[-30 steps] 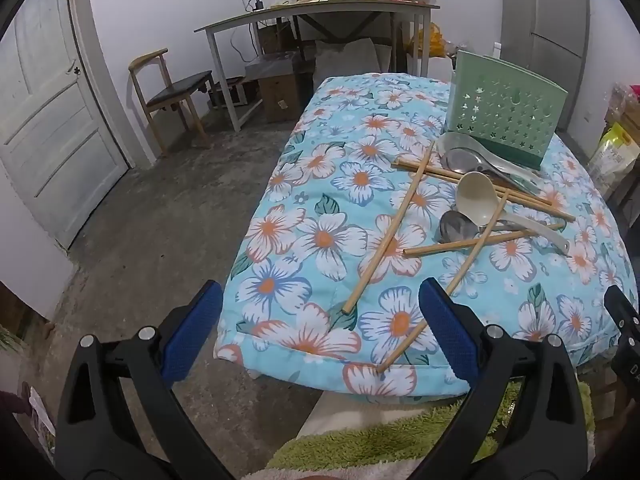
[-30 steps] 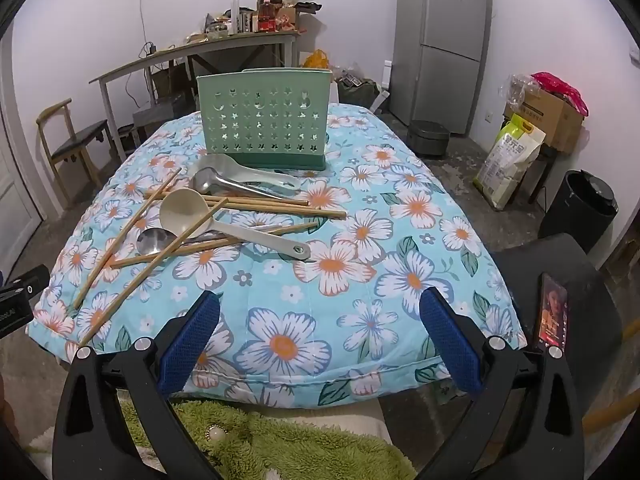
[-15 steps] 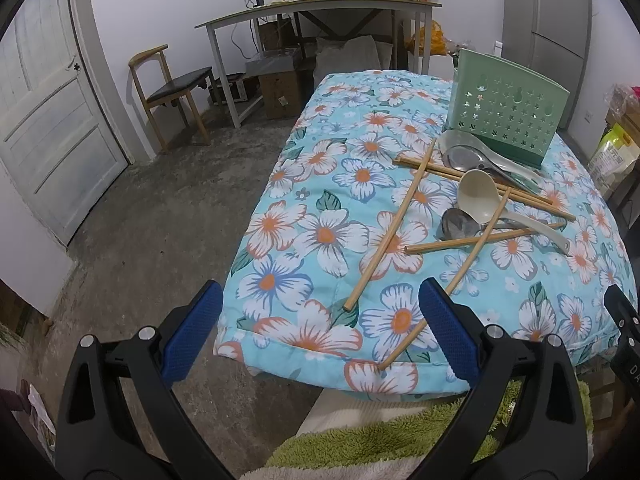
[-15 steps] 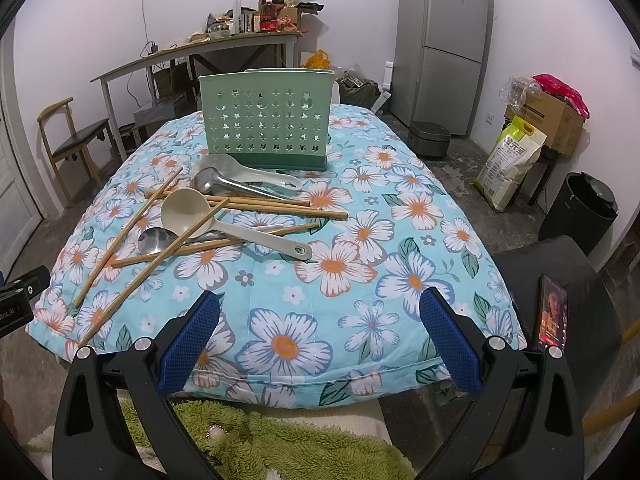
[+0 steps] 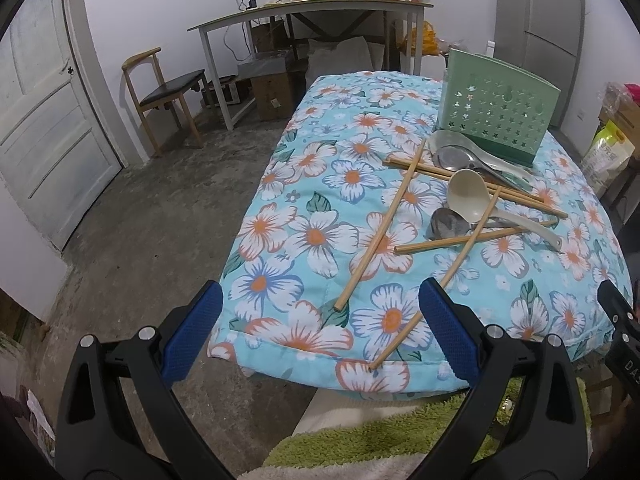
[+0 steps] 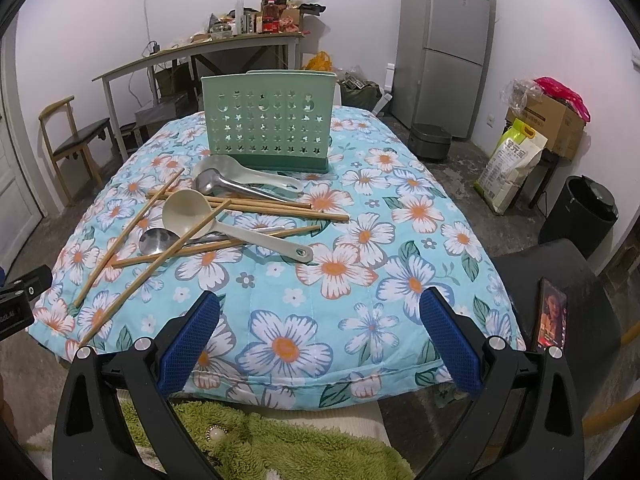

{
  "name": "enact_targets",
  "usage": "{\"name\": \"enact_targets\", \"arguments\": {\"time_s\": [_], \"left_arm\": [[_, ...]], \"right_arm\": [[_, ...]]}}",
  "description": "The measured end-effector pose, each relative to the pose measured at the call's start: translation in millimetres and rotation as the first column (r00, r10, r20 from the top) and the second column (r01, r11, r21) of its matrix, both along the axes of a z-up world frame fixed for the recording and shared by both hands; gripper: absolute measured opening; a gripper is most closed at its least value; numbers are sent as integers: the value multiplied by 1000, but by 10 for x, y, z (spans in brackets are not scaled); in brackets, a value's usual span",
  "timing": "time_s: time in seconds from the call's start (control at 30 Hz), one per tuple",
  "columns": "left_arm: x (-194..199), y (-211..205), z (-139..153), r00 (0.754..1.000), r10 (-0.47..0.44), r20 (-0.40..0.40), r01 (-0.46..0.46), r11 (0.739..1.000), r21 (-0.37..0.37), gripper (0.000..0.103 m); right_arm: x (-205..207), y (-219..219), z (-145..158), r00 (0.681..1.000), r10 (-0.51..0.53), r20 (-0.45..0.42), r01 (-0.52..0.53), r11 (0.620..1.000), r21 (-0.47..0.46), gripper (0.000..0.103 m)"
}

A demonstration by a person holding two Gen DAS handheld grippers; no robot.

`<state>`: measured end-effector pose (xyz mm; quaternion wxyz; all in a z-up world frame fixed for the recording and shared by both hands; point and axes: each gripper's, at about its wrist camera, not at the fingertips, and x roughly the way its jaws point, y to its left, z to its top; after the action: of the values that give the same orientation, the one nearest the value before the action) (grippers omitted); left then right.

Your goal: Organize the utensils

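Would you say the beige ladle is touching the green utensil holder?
Apart: in the right wrist view, the beige ladle lies well short of the green utensil holder, with chopsticks and cloth between.

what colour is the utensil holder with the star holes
The utensil holder is pale mint green with a darker green base, shown best in the right wrist view.

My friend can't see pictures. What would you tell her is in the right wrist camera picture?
Wooden chopsticks and several spoons, including a beige ladle, lie jumbled on a flowered tablecloth in front of an upright green utensil holder. At the bottom, the right gripper is open and empty, short of the pile. Behind stand a fridge and a cluttered side table.
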<state>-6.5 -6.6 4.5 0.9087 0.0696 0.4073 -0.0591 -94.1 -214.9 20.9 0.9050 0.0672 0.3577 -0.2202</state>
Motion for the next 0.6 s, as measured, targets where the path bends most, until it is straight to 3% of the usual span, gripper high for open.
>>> {"name": "enact_targets", "arguments": {"time_s": [0.6], "left_arm": [[8, -8, -20, 1000, -23, -12, 23, 1000, -10, 95]], "right_arm": [[3, 13, 3, 1000, 7, -6, -7, 1000, -3, 98]]}}
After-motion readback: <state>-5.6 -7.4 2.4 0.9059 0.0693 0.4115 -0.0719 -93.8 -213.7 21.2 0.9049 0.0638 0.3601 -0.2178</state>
